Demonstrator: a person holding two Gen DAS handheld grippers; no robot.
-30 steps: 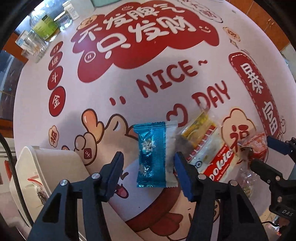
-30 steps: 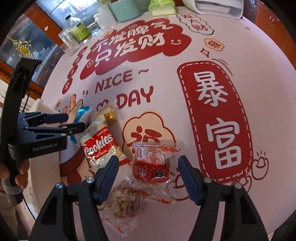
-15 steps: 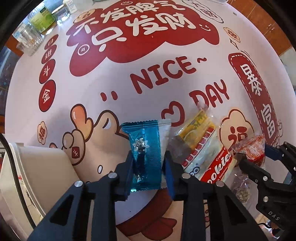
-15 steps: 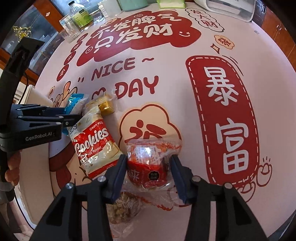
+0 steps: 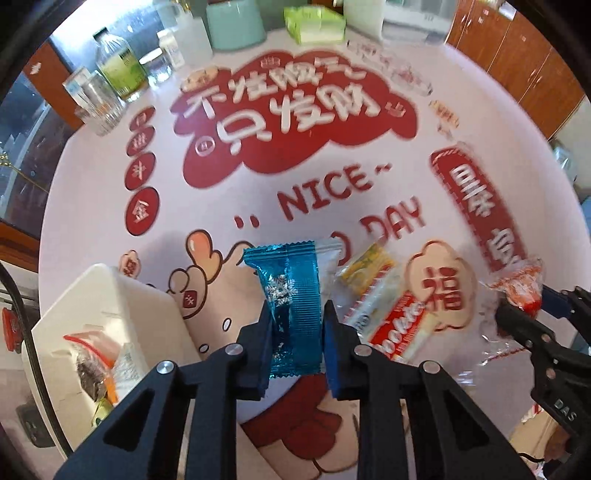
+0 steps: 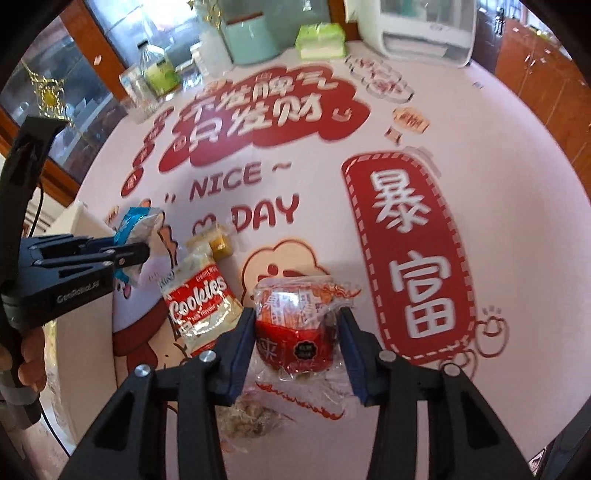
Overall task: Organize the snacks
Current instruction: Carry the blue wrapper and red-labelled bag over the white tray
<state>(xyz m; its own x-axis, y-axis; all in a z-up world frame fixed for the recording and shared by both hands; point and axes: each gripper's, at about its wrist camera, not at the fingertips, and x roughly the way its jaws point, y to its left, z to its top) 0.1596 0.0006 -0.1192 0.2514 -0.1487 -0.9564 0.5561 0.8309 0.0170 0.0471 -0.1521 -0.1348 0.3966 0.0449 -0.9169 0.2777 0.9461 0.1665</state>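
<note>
We see a round table (image 5: 498, 122) covered by a pale cloth printed with red Chinese characters and the words "NICE DAY". At its far edge stand a white appliance (image 6: 424, 29), a mint-green container (image 5: 236, 22), a green tissue pack (image 5: 317, 24), a bottle with a green label (image 5: 118, 66) and some clear glasses (image 5: 96, 99). At the table's near left side sits a white bin (image 5: 110, 306) that already holds a few wrapped snacks.

Our left gripper (image 5: 295, 336) has its fingers clamped on a blue foil snack packet (image 5: 291, 291), which stands upright between the pads and is raised off the cloth. Our right gripper (image 6: 297, 336) has just been closing its fingers, and they now press on both sides of a red snack in a clear wrapper (image 6: 295, 325); the wrapper's crinkled edges spread out beyond the pads.

Between the two grippers, a red-and-white cookies packet (image 6: 199, 306) lies flat on the cloth, with a small yellow-wrapped snack (image 6: 218, 243) touching its far end. Just below the right gripper's fingers lies a clear packet with a brownish crumbly filling (image 6: 247, 417), near the table's edge. In the right wrist view a hand (image 6: 29, 354) holds the left gripper's handle at the left border.
</note>
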